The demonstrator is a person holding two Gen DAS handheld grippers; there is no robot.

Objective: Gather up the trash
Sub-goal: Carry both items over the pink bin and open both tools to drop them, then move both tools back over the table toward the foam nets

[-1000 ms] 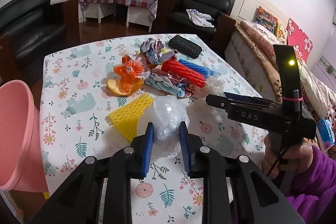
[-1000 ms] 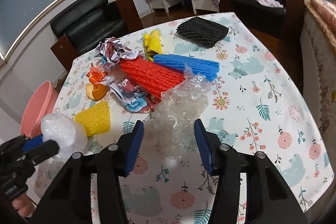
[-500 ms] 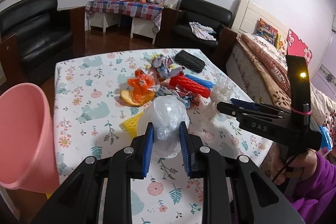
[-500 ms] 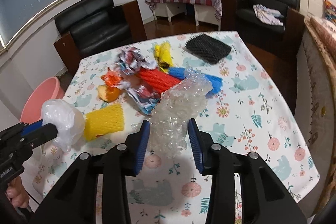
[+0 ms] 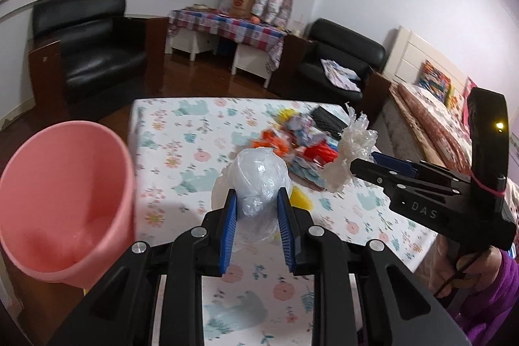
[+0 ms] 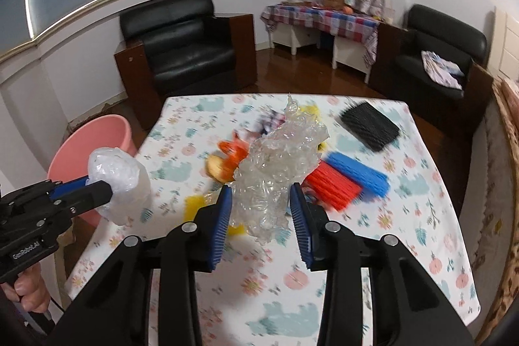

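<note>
My left gripper (image 5: 254,200) is shut on a crumpled white plastic bag (image 5: 259,174), held above the flowered tablecloth (image 5: 181,132). The open mouth of a pink bin (image 5: 65,200) stands just left of it, beyond the table's edge. My right gripper (image 6: 261,196) is shut on a clear wad of bubble wrap (image 6: 279,158), lifted off the table. In the right wrist view the left gripper (image 6: 97,187) with its bag (image 6: 116,177) hangs in front of the pink bin (image 6: 94,135). In the left wrist view the right gripper (image 5: 360,164) holds the wrap (image 5: 353,151).
On the table lie a red foam net (image 6: 334,187), a blue one (image 6: 356,171), a black one (image 6: 369,125), a yellow one (image 6: 194,203), and orange scraps (image 6: 227,158). Black armchairs (image 6: 188,47) and a bed (image 5: 438,119) surround the table.
Both grippers rose off the table with their loads. The right jaws closed on the bubble wrap. The left gripper swung toward the pink bin, which now looms larger.
</note>
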